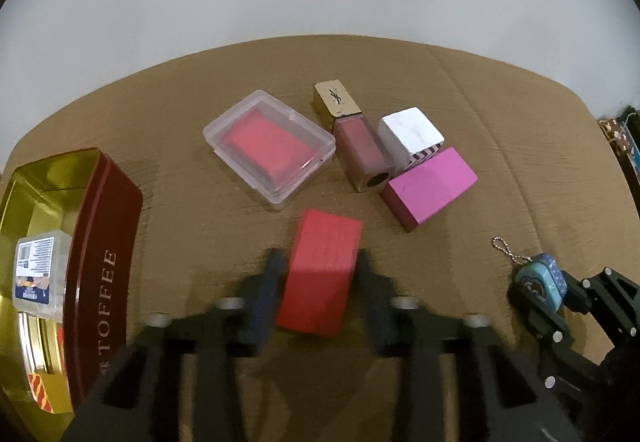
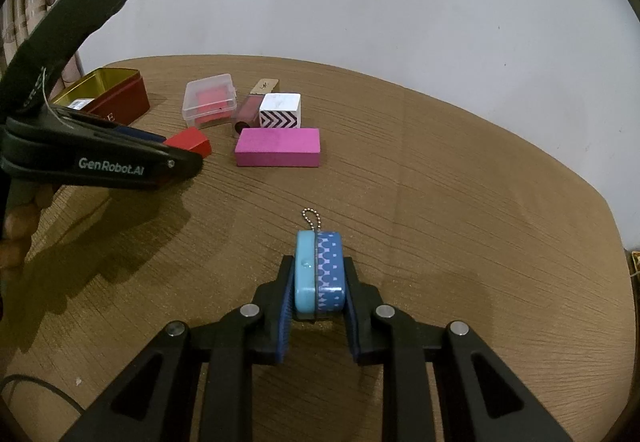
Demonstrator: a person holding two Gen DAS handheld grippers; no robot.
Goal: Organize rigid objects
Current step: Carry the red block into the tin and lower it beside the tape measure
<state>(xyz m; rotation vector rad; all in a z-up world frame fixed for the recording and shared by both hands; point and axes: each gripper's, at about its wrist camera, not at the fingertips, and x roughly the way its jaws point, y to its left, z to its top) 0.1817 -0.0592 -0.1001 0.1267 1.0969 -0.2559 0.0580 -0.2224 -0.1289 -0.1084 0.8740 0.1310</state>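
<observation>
Already the toffee tin has a clear box inside. Left tongs grip the red block beside the tin; right tongs grip a blue keychain. Four things wait past the red block: pink block, lipstick, white cube, plastic case.

The toffee tin runs off the left edge, its lettering partly cut. The label on the clear box inside is too small to read. The left gripper is motion-blurred.
</observation>
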